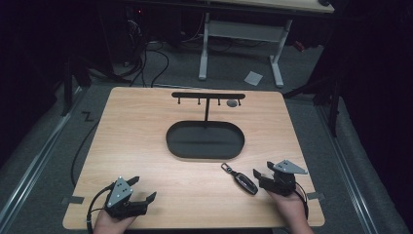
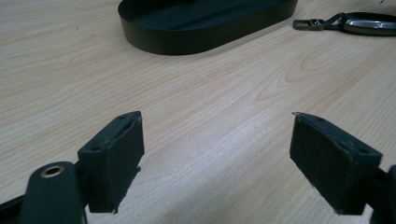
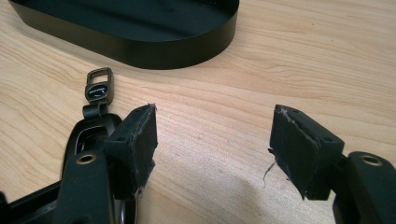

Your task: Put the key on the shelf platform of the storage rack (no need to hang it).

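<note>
Grippers resting wide apart at the near edge of the wooden table (image 1: 146, 146)

I am holding my left gripper (image 1: 138, 190) released near the left corner, its jaws spread over bare wood; the black oval tray (image 1: 175, 146) with its hook stand (image 1: 208, 96) is sitting mid-table ahead of me; the car key fob (image 1: 245, 183) is lying just right of centre, and my right gripper (image 1: 259, 171) is gaping beside it, grasping nothing
</note>
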The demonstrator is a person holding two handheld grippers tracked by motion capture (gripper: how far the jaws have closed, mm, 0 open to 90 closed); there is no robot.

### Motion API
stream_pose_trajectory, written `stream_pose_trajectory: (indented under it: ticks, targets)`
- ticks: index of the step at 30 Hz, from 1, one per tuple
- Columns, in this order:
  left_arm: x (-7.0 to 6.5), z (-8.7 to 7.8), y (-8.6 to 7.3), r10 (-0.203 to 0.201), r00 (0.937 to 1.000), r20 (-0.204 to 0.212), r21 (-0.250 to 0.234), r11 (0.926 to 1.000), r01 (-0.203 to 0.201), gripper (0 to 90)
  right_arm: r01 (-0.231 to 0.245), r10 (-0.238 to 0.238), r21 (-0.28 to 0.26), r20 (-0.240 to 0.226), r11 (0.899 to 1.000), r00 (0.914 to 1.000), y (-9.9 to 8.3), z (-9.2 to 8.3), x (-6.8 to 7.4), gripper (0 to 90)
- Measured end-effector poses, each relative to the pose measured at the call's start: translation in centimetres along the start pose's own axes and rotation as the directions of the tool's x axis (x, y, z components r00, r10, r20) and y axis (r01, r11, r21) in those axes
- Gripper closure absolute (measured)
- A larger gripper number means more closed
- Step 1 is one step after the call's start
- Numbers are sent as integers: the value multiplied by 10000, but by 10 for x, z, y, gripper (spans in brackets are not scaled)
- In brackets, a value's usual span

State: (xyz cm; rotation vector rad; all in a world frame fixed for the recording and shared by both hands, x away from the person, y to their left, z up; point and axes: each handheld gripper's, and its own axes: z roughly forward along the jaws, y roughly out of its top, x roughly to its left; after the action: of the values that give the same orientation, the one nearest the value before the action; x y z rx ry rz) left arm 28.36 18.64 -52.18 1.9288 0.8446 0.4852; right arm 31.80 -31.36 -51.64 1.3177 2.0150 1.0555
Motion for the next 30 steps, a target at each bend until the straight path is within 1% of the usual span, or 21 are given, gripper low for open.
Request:
stream_pose_trajectory:
  ticks: [9,12,14,17,18,20,22,24,26,28,30]
  targets:
    - [1,1,1,1,10000,52,-63,10000,-1,184,5,-4,-44,160,10000,9999,-2,-1,-1,320]
    - [1,1,1,-5,9999,105,-28,10000,6,184,-34,33,31,220,10000,9998,-2,0,-1,318]
    - [1,2,0,12,9999,116,18,10000,-12,184,35,-37,72,226,10000,9997,-3,1,-1,311]
    - [0,3,1,28,9999,161,89,10000,-29,184,82,-88,324,159,9994,9998,-4,3,-1,309]
    - [0,3,0,30,9999,153,110,9999,-31,184,82,-88,324,159,9994,9998,-4,3,-1,309]
    - [0,4,1,7,9999,113,196,9998,-10,184,142,-153,523,199,9985,9997,-4,5,-1,306]
    - [0,4,1,23,10000,68,212,9998,-25,183,252,-263,509,220,9984,9994,-3,5,0,285]
    - [1,4,1,-5,10000,49,182,9998,4,183,456,-474,671,257,9967,9985,1,6,2,269]
    - [1,4,0,9,10000,30,176,9998,-9,183,572,-585,932,117,9940,9982,9,7,4,257]
    - [2,4,0,-13,10000,29,191,9998,13,183,763,-795,1056,261,9915,9965,15,7,5,256]
    - [3,3,0,-68,10000,45,142,9999,67,183,712,-745,1224,227,9899,9970,17,8,5,252]
